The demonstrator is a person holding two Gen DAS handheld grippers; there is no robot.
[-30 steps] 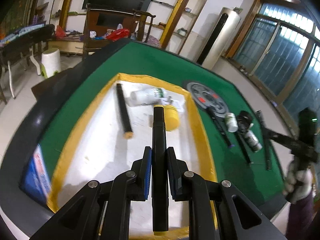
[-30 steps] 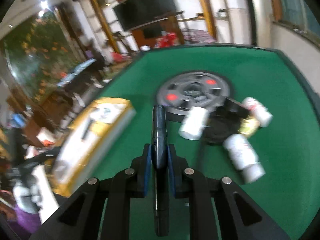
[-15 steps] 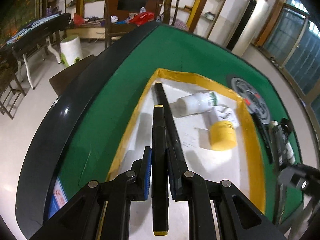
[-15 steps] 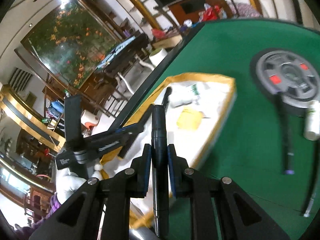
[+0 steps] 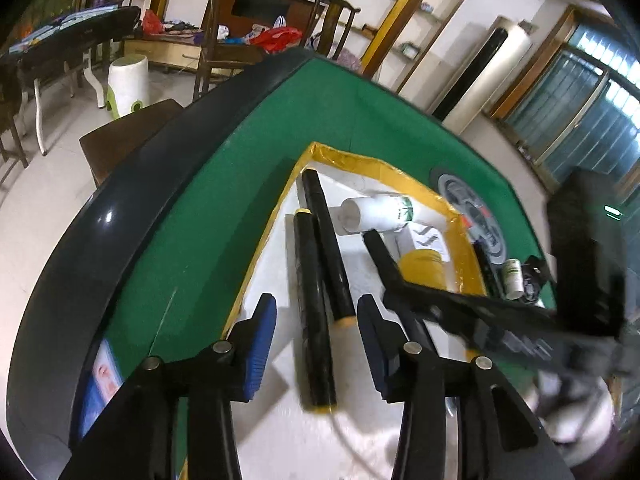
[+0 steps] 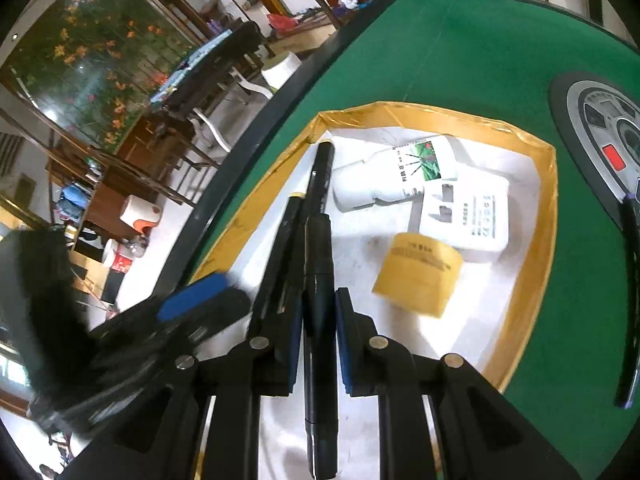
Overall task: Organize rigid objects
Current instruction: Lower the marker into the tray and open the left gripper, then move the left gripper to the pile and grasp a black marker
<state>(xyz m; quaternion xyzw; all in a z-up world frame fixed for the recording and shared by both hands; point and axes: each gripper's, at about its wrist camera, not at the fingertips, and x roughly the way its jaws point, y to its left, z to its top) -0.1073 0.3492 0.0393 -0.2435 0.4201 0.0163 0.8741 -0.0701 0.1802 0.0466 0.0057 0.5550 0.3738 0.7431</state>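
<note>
A yellow-rimmed white tray (image 5: 404, 174) sits on the green table (image 5: 280, 128). My left gripper (image 5: 316, 344) is open over it; a black marker with yellow ends (image 5: 312, 312) lies loose between its fingers, beside a second black marker (image 5: 328, 248). My right gripper (image 6: 318, 340) is shut on a dark pen (image 6: 318, 304) and hangs over the tray (image 6: 548, 216), next to the left gripper (image 6: 192, 292). The right gripper also shows in the left wrist view (image 5: 380, 248). In the tray lie a white bottle (image 6: 392, 174), a yellow jar (image 6: 418, 280) and a white box (image 6: 468, 216).
A grey round disc (image 6: 592, 128) lies on the felt right of the tray, with a thin pen (image 6: 632, 300) by it. More small bottles (image 5: 512, 280) and dark items lie beyond the tray's right side. The table's black edge (image 5: 120, 216) runs along the left.
My left gripper has opened and let the yellow-ended marker down into the tray beside the other marker. My right gripper has carried its dark pen from over the felt to above the tray.
</note>
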